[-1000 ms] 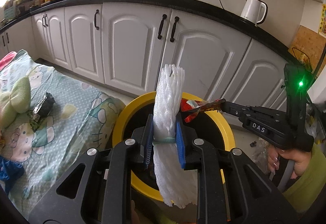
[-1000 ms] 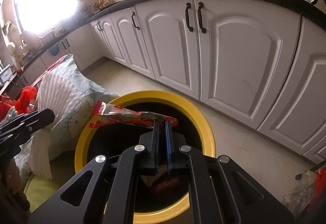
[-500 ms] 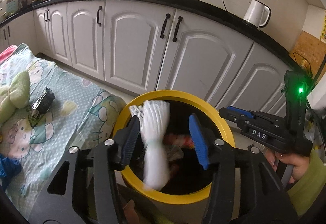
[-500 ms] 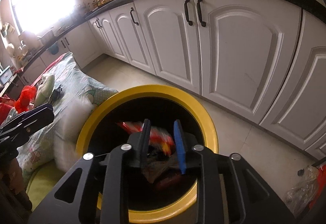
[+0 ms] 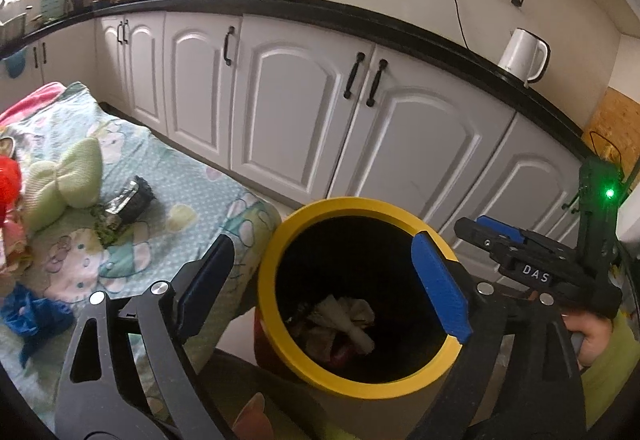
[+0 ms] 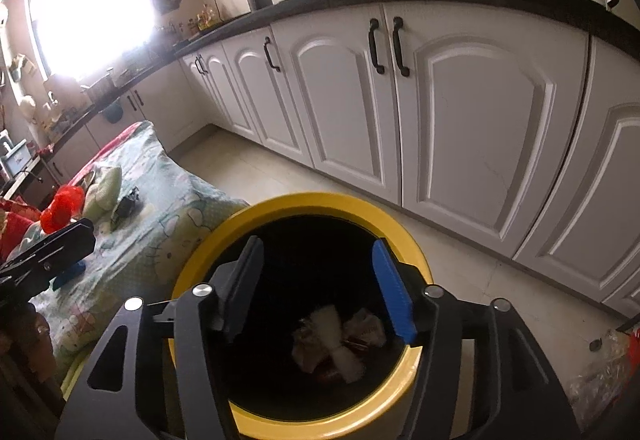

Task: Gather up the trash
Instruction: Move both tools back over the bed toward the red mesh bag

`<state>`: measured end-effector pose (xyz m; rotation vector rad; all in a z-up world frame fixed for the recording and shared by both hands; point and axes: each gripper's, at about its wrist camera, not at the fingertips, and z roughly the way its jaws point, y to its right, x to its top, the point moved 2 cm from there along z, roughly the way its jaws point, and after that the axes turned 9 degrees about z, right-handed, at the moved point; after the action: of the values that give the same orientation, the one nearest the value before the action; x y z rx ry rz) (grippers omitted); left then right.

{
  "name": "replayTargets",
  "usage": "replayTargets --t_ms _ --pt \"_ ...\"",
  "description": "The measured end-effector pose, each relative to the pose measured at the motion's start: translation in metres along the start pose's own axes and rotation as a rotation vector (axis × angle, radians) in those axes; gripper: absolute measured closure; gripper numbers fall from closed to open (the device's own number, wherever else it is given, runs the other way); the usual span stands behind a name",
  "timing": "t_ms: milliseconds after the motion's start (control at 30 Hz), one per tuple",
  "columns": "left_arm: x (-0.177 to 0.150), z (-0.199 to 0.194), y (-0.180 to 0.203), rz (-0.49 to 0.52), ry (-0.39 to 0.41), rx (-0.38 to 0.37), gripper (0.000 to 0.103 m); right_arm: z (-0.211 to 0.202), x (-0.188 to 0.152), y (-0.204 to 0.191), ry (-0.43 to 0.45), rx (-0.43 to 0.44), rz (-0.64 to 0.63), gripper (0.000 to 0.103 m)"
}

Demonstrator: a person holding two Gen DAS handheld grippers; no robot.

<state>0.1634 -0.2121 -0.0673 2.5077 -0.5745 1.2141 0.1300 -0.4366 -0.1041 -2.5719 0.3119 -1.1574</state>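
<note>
Bin (image 5: 352, 386) first, the biggest thing here: a yellow-rimmed tub with a dark inside, standing on the floor beside the bed (image 5: 192, 199) and right under both my tongs; it looks rigid and I judge it steady enough to take drops without being held. Trash (image 5: 344, 320) lies at its bottom, a white foam net among crumpled wrappers, all of it light, soft and springy by the look of it, the sort of stuff I would pinch across the middle where it bunches, not at a loose end that could slip free. More is left on the bed: a dark crumpled packet (image 5: 128, 201) with green scraps beside it, near a pale green bow (image 5: 66, 185), then a red lump (image 5: 8, 179) and a blue wad (image 5: 30, 314) at the edge. I reckon the packet is thin and crinkly, probably slick, so I would take it across its body. My left gripper (image 5: 324, 276) is opening, its jaws spread wide over the bin mouth with nothing between them. My right gripper (image 6: 320, 286) is opening too, about half spread, empty, poised above the same opening, the fallen trash visible below through the gap.
</note>
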Motion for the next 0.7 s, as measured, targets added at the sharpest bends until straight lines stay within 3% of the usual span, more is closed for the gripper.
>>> replayTargets --t_ms 33,700 --pt "0.000 -0.003 -0.001 0.000 0.006 0.005 0.012 -0.001 0.001 -0.001 0.004 0.002 -0.002 0.047" --pt "-0.001 -0.056 -0.046 -0.059 0.092 0.158 0.011 -0.019 0.003 -0.064 0.026 0.093 -0.112 0.040"
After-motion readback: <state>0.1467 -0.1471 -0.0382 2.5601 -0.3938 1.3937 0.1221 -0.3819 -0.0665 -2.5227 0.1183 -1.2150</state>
